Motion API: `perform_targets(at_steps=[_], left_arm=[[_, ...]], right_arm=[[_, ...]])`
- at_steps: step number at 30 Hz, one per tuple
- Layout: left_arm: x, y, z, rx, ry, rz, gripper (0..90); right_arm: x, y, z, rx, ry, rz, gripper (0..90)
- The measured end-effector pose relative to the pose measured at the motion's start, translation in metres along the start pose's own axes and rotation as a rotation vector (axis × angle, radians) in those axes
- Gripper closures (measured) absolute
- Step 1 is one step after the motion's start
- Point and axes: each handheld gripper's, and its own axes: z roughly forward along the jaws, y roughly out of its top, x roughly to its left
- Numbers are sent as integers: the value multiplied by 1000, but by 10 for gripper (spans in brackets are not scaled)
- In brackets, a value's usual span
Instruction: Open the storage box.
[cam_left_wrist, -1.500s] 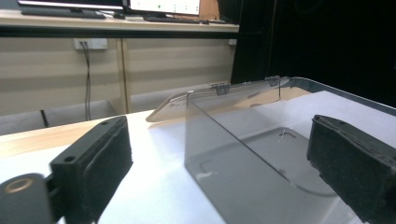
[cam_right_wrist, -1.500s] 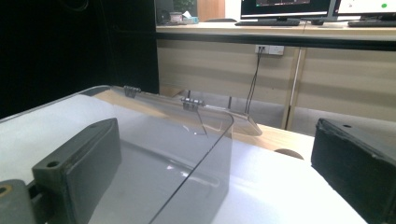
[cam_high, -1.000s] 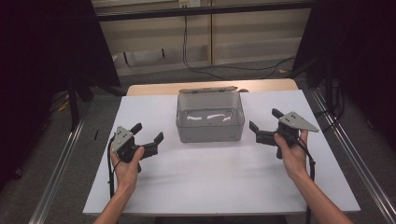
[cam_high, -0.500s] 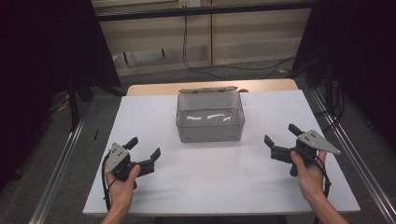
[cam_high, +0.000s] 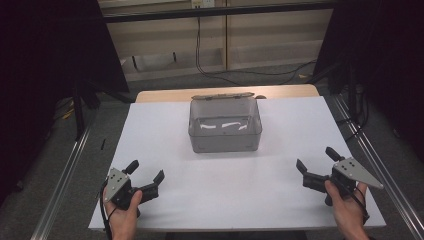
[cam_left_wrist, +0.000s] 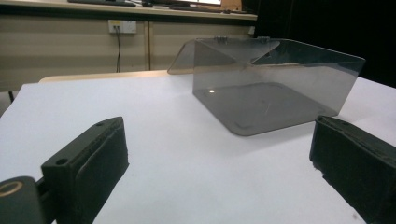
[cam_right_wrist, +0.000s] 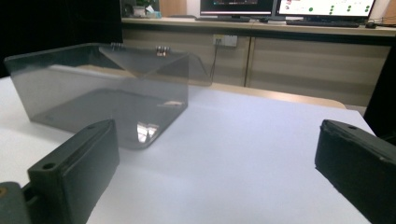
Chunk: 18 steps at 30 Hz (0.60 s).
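Note:
A clear grey plastic box with its hinged lid folded back stands empty at the middle back of the white table. My left gripper rests near the front left corner, open, nothing between its jaws. My right gripper sits near the front right edge, also open and empty. Ahead and to the right in the left gripper view stands the box; it lies ahead and to the left in the right gripper view. Both grippers are well apart from it.
The white table top sits on a wooden table whose edge shows behind the box. Metal rails run along both sides on the floor. Cables hang at the back wall. Monitors stand on a far desk.
Both hands have drawn back from beside the box toward the front edge of the table, the left to the front left, the right to the front right. The box has not moved.

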Motion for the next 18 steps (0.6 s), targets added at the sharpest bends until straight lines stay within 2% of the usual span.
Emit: perform_targets(at_steps=[2,4,7,8,10,14,16,18], left_arm=[[0,-2,-3,1,14,0,41],[2,-4,-9,11,44,6,38],[3,-6,-11,2,41,-5,36],[5,-7,-13,-6,49,-23,36],[5,-7,-13,-17,62,-20,36],[4,-6,-12,-9,42,-43,37],[5,-6,-12,-5,44,-31,37],[6,-6,-12,-6,49,-38,36]], right_arm=[[0,-3,-8,-2,2,-2,4],[-1,-3,-12,-22,-20,-3,0],[0,-6,-15,-14,-20,-13,16],[2,-10,-18,-4,-12,-18,5],[1,-10,-19,-11,-21,-19,8],[-1,-12,-19,-14,-42,5,7],[-1,-13,-18,-14,-42,6,7],[-1,-12,-18,-14,-41,15,6]])
